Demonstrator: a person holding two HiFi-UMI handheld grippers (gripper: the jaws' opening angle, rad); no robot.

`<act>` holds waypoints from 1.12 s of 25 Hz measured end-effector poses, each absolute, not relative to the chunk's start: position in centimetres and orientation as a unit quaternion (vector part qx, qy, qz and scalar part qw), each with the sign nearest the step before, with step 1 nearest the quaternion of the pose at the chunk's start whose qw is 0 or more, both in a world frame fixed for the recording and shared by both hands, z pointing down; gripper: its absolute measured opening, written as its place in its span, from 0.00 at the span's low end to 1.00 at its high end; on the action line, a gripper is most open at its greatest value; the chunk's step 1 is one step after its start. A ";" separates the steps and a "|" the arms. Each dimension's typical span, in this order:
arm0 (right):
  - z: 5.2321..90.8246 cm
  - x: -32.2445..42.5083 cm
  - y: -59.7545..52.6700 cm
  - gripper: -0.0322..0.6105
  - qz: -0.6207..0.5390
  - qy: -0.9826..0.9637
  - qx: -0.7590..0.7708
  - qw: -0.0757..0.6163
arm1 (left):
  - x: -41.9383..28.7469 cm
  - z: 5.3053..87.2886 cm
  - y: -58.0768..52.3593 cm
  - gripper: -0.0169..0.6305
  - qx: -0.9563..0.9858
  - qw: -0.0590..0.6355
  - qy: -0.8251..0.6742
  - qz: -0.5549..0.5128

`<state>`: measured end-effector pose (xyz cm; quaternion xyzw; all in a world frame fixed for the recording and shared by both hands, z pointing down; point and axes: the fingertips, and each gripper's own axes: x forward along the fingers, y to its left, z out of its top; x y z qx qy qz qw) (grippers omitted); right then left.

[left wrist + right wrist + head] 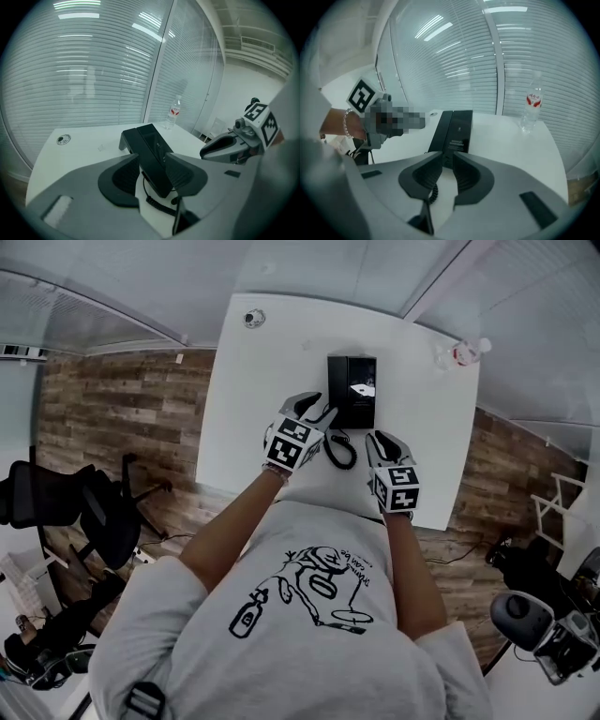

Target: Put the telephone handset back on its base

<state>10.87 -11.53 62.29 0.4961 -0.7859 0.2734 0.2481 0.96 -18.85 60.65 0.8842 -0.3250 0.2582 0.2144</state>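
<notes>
Basically done, I'd say | left gripper: jaws wide apart, gripping nothing | right gripper: open, empty too | handset: looks seated along base, mid-worktop toward far edge | left: nothing much, just back away

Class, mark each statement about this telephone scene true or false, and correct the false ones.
1. The bottle stands upright on the table. True.
2. The handset lies on the table, away from the base. False: it rests on the base.
3. The left gripper clamps the handset. False: its jaws stand apart, not pressing it.
4. The cord is coiled. True.
5. The jaws of the right gripper are open. True.
</notes>
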 end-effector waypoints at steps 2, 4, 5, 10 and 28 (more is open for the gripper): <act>60.0 11.8 -11.8 0.14 0.257 -0.789 0.509 0.230 | 0.8 58.8 -18.0 0.29 0.889 0.216 -0.329 0.235; 57.5 12.4 -12.2 0.14 0.241 -0.793 0.517 0.213 | 0.6 56.8 -17.4 0.28 0.894 0.214 -0.333 0.212; 56.3 12.7 -12.3 0.14 0.232 -0.796 0.520 0.206 | 0.6 55.7 -17.2 0.28 0.896 0.212 -0.335 0.200; 50.1 12.6 -12.3 0.13 0.187 -0.812 0.524 0.176 | 0.4 50.2 -15.8 0.27 0.907 0.191 -0.343 0.152; 31.0 9.8 -9.5 0.12 0.068 -0.851 0.515 0.082 | 0.2 33.8 -10.8 0.23 0.936 0.106 -0.335 0.033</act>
